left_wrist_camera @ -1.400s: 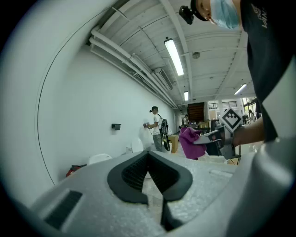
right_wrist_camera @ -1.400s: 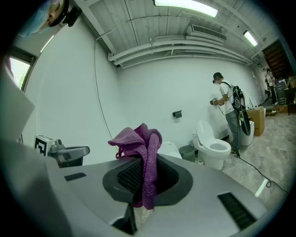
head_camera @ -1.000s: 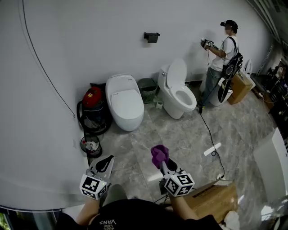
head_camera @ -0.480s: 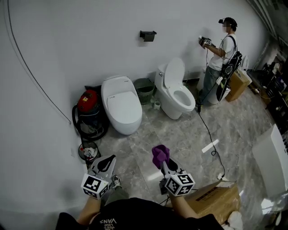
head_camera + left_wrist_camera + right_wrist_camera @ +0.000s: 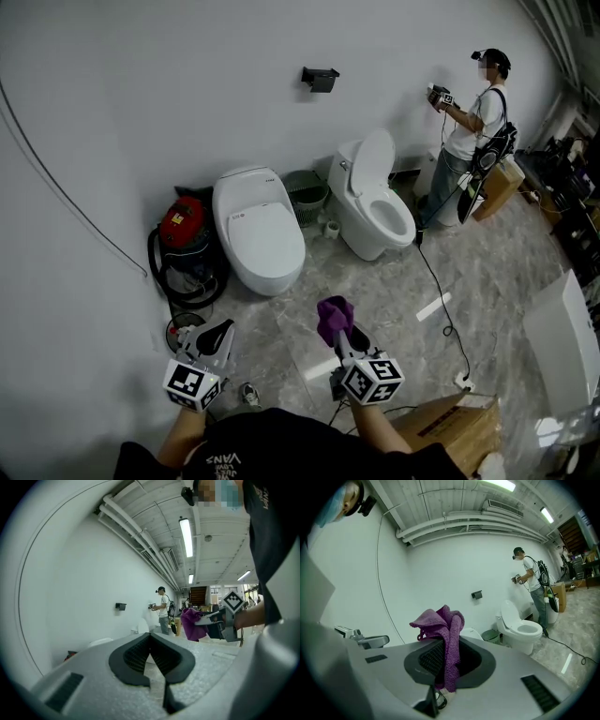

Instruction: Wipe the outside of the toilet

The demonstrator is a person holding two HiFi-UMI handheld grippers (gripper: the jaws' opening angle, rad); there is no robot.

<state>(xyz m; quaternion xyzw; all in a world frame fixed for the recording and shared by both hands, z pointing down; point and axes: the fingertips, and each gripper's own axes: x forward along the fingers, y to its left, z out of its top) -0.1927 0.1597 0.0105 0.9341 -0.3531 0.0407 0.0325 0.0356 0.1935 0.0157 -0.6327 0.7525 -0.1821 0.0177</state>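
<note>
Head view down; gripper views toward toilet (image 5: 373, 202)

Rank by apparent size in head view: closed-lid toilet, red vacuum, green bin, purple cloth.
1. closed-lid toilet
2. red vacuum
3. green bin and purple cloth: about alike. The cloth is much nearer the camera, so I won't rank them.

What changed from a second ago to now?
Hardly anything. The head view shifted a little, so the closed toilet and the open toilet sit slightly lower. Nothing was grabbed or dropped: the right gripper still pinches the purple cloth, and the left gripper stays shut and empty.
</note>
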